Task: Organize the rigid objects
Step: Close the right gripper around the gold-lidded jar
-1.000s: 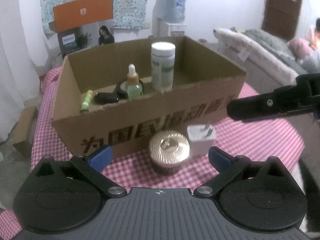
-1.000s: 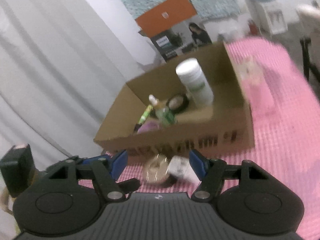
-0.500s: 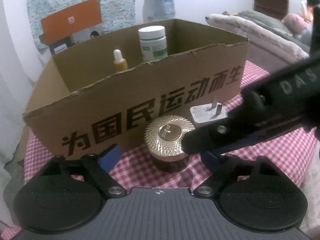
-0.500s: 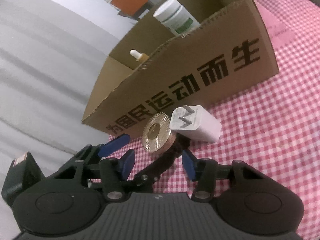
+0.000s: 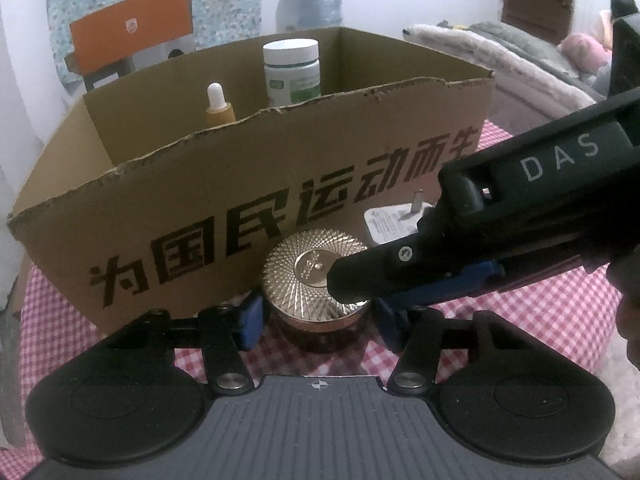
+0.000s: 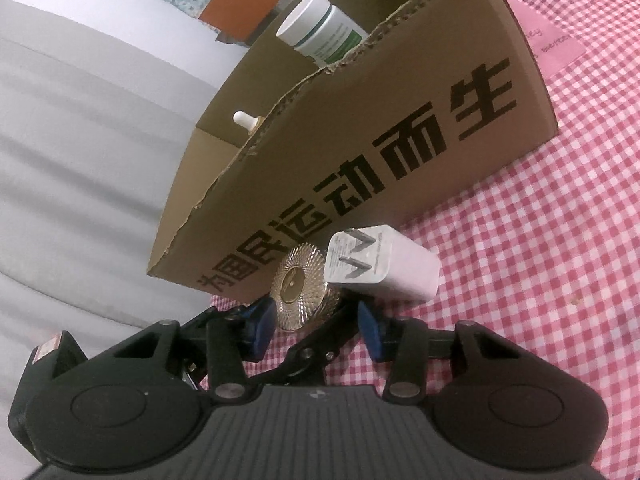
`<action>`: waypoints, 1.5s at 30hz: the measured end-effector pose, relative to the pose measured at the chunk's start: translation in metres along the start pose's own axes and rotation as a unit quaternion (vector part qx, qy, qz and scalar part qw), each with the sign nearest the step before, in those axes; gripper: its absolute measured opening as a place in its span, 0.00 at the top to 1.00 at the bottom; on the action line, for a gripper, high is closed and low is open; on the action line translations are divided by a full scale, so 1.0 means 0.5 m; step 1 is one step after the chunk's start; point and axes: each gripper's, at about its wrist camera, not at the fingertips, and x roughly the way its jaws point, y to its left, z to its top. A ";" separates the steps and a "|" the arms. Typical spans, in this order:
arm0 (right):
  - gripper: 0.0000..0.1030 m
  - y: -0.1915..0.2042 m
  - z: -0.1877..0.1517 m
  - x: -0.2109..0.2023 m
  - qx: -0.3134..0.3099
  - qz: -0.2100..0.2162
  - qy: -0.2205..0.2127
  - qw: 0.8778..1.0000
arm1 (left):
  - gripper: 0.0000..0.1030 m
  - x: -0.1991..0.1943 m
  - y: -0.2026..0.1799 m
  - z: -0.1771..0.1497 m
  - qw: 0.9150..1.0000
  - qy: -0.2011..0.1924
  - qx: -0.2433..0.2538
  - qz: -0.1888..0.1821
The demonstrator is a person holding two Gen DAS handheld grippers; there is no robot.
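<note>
We note both tools lowered to jar (image 5: 316, 276) in front of box (image 5: 248, 200). Left tool (image 5: 316, 320) jaws just closing, flanking jar, contact unclear. Right tool (image 6: 316, 332) jaws just closing beside jar; grip unclear. Boxing pending.

My left gripper (image 5: 316, 316) points downward and its jaws have just been closing, one blue pad on each side of the gold jar. My right gripper (image 6: 316, 326) reaches across it, rolled sideways, also closing.
</note>
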 end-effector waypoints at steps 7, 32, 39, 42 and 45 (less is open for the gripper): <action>0.54 0.003 -0.025 -0.018 -0.006 -0.001 0.017 1.000 | 0.46 -0.030 -0.014 -0.021 1.000 0.014 0.002 -0.006; 0.53 0.033 -0.069 -0.044 -0.063 -0.046 0.030 0.996 | 0.45 -0.055 -0.040 -0.058 0.999 0.026 0.010 -0.032; 0.53 0.031 -0.068 -0.041 -0.065 -0.043 0.031 0.997 | 0.45 -0.050 -0.043 -0.052 0.999 0.026 0.012 -0.035; 0.53 0.028 -0.068 -0.044 -0.064 -0.043 0.029 0.997 | 0.45 -0.047 -0.046 -0.049 0.999 0.028 0.014 -0.036; 0.53 0.026 -0.067 -0.048 -0.062 -0.044 0.027 0.997 | 0.45 -0.045 -0.048 -0.046 0.999 0.030 0.015 -0.035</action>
